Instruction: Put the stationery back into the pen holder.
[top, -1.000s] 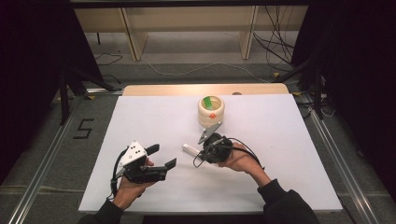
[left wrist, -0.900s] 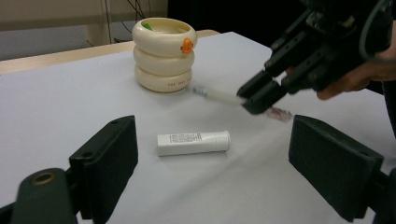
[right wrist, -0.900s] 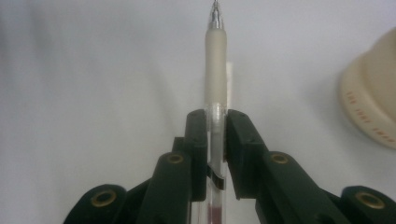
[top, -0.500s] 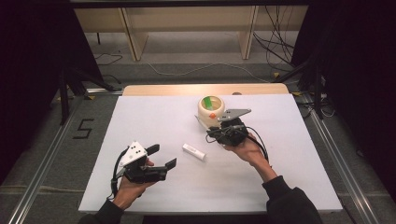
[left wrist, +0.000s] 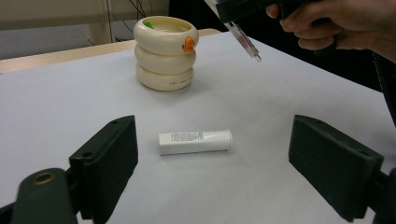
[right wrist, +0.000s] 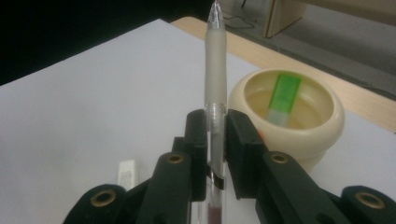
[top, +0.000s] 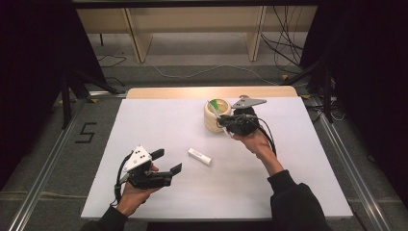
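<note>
Clamped between the black jaws of the right gripper (right wrist: pixel 215 140) is a pen (right wrist: pixel 215 70) with a clear barrel, a frosted grey-white grip and a dark red core low down. Just beyond that claw's tip stands a cream ringed holder (right wrist: pixel 299 135) with an orange spot; a green and white stick (right wrist: pixel 284 95) lies inside. Between the black jaws of the left gripper (left wrist: pixel 215 172) lies a white tube (left wrist: pixel 194 141) with fine grey print, on the white tabletop (top: pixel 159 125).

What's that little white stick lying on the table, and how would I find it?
Start at the white table and find the cream ringed pot near its far edge. Nearer the person, between the two hand-held grippers, lies a small white tube. It alone lies flat, with fine print on its side.
</note>
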Available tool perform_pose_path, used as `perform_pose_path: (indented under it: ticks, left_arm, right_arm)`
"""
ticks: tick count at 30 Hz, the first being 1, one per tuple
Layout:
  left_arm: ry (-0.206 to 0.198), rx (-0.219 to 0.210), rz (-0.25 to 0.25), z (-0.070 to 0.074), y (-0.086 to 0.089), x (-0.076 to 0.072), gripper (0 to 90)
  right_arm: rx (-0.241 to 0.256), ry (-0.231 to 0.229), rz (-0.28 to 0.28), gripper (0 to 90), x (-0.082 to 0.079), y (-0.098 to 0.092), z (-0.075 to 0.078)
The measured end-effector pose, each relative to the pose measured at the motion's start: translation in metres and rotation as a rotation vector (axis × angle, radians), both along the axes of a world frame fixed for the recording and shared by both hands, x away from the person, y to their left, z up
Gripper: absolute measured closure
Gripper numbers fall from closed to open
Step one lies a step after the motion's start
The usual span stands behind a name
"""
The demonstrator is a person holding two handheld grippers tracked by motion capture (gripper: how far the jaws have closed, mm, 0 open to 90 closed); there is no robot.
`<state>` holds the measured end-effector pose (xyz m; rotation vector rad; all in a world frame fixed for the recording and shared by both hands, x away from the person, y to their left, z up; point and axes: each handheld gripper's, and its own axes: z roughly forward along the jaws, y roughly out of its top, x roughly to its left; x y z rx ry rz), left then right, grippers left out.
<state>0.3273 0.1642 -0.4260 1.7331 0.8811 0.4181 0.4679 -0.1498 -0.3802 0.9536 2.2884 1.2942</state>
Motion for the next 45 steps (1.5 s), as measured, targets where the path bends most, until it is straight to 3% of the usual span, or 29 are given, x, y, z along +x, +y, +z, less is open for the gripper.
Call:
perform_pose_path:
  ticks: [8,22,36,45]
  left_arm:
    - [0.002,-0.003,0.0,0.0,0.0,0.0,15.2]
    - [0.001,-0.013,0.003,0.0,0.0,0.0,15.2]
    - [-0.002,-0.005,-0.003,0.001,0.0,0.0,15.2]
    - [-0.005,-0.006,-0.005,0.001,0.0,-0.001,15.2]
  right_arm:
    - [0.031,-0.029,-0.054,79.7,0.019,0.003,0.013]
    - [0.057,-0.017,-0.12,79.7,0.04,0.006,0.011]
    - [0.082,-0.049,-0.181,79.7,0.06,0.014,0.023]
    - [0.079,-0.061,-0.178,79.7,0.069,0.023,0.023]
